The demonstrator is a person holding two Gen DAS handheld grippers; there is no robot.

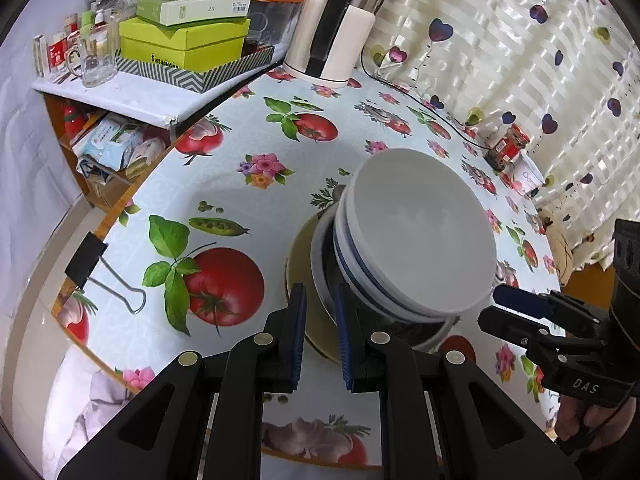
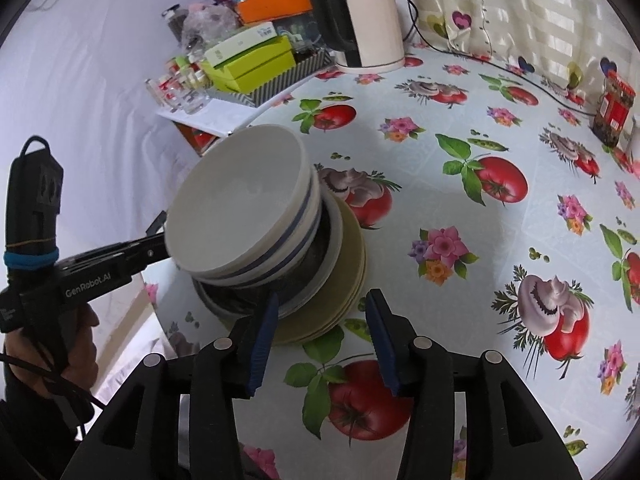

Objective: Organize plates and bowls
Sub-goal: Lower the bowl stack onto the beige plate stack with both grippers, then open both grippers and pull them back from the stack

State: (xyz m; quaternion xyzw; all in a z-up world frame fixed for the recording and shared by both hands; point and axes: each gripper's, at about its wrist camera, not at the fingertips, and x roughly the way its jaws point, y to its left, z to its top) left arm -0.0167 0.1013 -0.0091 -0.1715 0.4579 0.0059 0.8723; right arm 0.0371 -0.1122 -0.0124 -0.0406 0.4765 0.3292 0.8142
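A stack stands on the tomato-print tablecloth (image 2: 460, 208): white blue-striped bowls (image 1: 420, 232) (image 2: 236, 208) on top, a dark-lined dish (image 2: 332, 236) under them, beige plates (image 1: 298, 256) (image 2: 352, 276) at the bottom. My left gripper (image 1: 320, 292) hovers at the stack's left edge. Its jaws are a narrow gap apart, with only the beige rim showing through. My right gripper (image 2: 323, 296) is open wider at the near right edge, over the plates' rim, with its pads clear of it. Each gripper shows in the other's view, the right gripper (image 1: 492, 306) beside the bowls. A hand holds each one.
A white kettle (image 1: 328, 40) (image 2: 368, 20) with its cable stands at the back by the heart-print curtain. Left of it, a shelf holds green boxes (image 1: 184, 44) and glasses. A binder clip (image 1: 92, 264) grips the table's left edge. A red-labelled jar (image 2: 614, 112) stands far right.
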